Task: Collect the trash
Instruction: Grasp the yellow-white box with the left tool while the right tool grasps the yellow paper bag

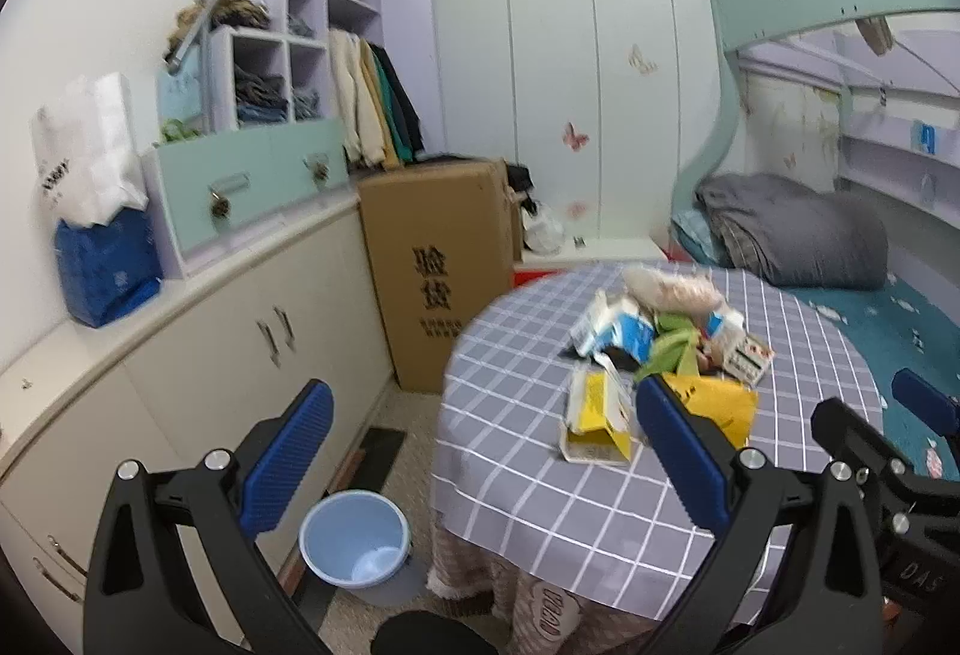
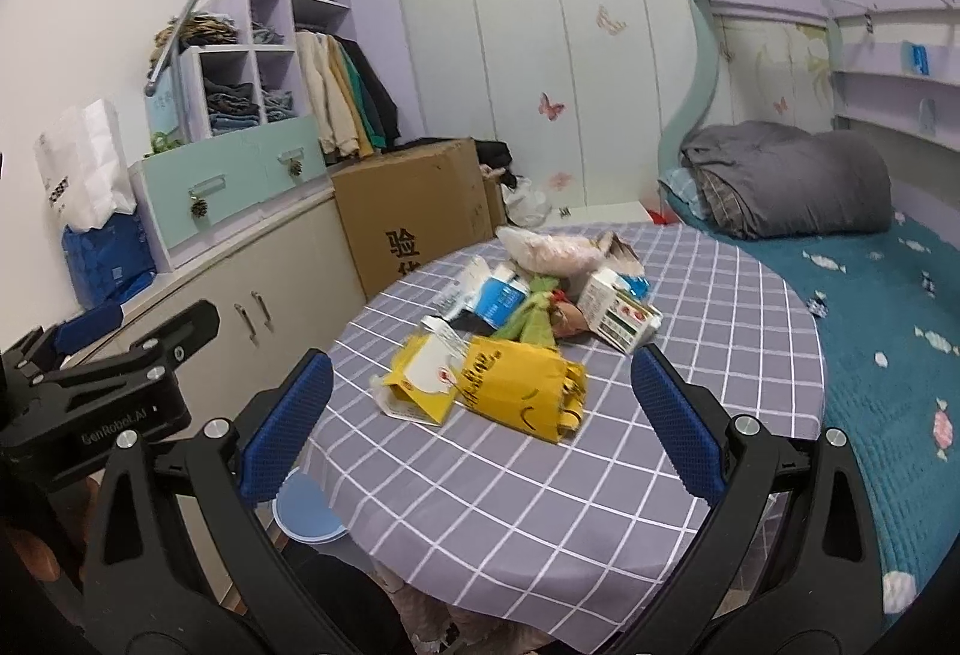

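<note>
Trash pile [image 2: 528, 319] lies mid-counter [image 2: 690, 463], at 12 o'clock of both tongs, untouched.
Judged light, crushable, slippery: pinch the yellow bag [image 2: 516, 385] by its folded edge. Left tongs [image 1: 480, 457] and right tongs [image 2: 480, 427] released, empty. Bin [image 1: 354, 541] on floor at 7 o'clock.

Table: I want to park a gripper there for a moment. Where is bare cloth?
The table is bare along its near edge, between the yellow bag and the rim, and on the bed side. The middle and far part are crowded with the trash pile.
</note>
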The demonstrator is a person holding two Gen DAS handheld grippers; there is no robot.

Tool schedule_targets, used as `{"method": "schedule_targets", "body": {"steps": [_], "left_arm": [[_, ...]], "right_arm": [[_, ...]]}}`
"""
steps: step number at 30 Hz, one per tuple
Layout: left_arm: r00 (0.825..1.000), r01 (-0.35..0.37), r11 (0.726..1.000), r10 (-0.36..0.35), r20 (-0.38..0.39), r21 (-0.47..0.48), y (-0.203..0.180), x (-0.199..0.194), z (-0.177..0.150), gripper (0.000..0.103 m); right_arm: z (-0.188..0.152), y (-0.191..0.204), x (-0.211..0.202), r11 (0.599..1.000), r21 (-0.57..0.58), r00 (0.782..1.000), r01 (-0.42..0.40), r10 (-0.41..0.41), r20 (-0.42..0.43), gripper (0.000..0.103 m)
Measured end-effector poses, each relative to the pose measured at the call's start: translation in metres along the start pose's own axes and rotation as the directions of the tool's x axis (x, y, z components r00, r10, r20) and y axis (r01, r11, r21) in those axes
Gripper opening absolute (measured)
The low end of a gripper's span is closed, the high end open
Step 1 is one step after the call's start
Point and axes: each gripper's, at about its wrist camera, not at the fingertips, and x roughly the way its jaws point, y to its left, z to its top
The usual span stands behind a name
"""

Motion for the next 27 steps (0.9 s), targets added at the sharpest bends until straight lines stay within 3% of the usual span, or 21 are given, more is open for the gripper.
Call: {"method": "schedule_targets", "body": {"steps": [5, 9, 16, 17, 19, 23, 27], "left_arm": [[0.994, 0.082, 0.996, -0.081, -0.074, 0.017, -0.02, 0.036, -0.016, 0.099], [0.977, 0.145, 0.989, -0.143, -0.157, 0.003, -0.028, 0.066, -0.025, 0.099], [0.946, 0.175, 0.985, -0.17, -0.275, -0.007, -0.037, 0.114, -0.042, 0.098], [0.941, 0.19, 0.982, -0.188, -0.282, -0.02, -0.037, 0.118, -0.044, 0.096], [0.922, 0.229, 0.972, -0.234, -0.307, -0.053, -0.039, 0.127, -0.046, 0.078], [0.882, 0.295, 0.949, -0.316, -0.349, -0.112, -0.048, 0.146, -0.048, 0.071], [0.868, 0.318, 0.938, -0.345, -0.357, -0.135, -0.059, 0.16, -0.047, 0.056]], "right_arm": [[-0.009, -0.023, 0.028, 0.998, 0.052, 0.996, 0.034, -0.029, -0.085, 0.097], [-0.018, -0.041, 0.049, 0.994, 0.095, 0.989, 0.056, -0.042, -0.145, 0.097], [-0.028, -0.057, 0.089, 0.99, 0.131, 0.975, 0.044, -0.014, -0.22, 0.097], [-0.03, -0.058, 0.094, 0.99, 0.134, 0.974, 0.038, -0.007, -0.226, 0.097], [-0.032, -0.06, 0.103, 0.99, 0.138, 0.971, 0.035, -0.001, -0.24, 0.097], [-0.035, -0.066, 0.115, 0.988, 0.149, 0.965, 0.038, 0.003, -0.263, 0.097], [-0.035, -0.07, 0.12, 0.988, 0.148, 0.963, 0.033, 0.008, -0.268, 0.097]]}}
